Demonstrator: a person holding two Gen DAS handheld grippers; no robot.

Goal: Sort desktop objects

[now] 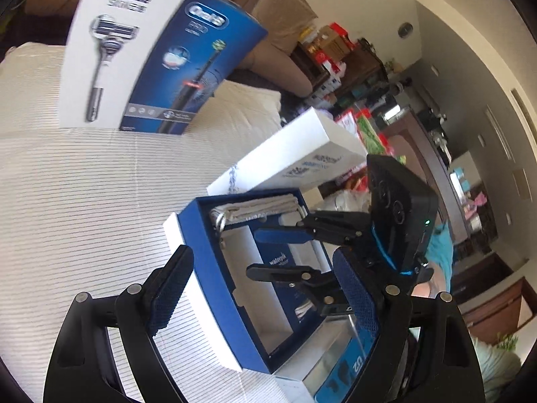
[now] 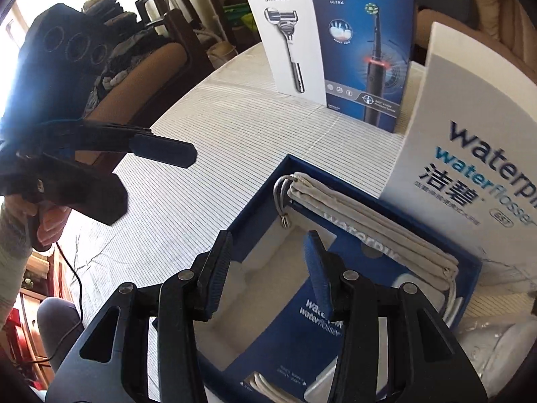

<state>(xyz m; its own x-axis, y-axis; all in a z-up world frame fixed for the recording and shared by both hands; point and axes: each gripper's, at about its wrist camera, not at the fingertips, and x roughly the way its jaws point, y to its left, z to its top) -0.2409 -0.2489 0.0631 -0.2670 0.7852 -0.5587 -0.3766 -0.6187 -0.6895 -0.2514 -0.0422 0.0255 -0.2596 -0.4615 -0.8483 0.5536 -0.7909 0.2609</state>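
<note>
An open blue Waterpik box [image 2: 265, 194] lies on the striped tablecloth [image 2: 201, 154]. Its white insert holds a grey drawstring pouch [image 2: 362, 221] and a blue booklet [image 2: 302, 329]. My right gripper [image 2: 268, 268] hangs over the insert, jaws partly apart with nothing between them. The box's white lid [image 2: 470, 154] leans at its right. A white Gillette box [image 2: 285, 33] and a blue Oral-B box [image 2: 365, 43] stand upright at the back. In the left wrist view my left gripper [image 1: 265, 288] is wide open and holds nothing, near the open box [image 1: 214, 268] and facing the right gripper [image 1: 265, 253].
A clear plastic piece with a blue label [image 1: 335, 362] lies beside the box. A hand [image 2: 47, 221] holds the left gripper [image 2: 144, 181], with a cable [image 2: 77, 278] below it. A brown sofa [image 1: 278, 33] and cluttered shelves [image 1: 335, 50] stand beyond the table.
</note>
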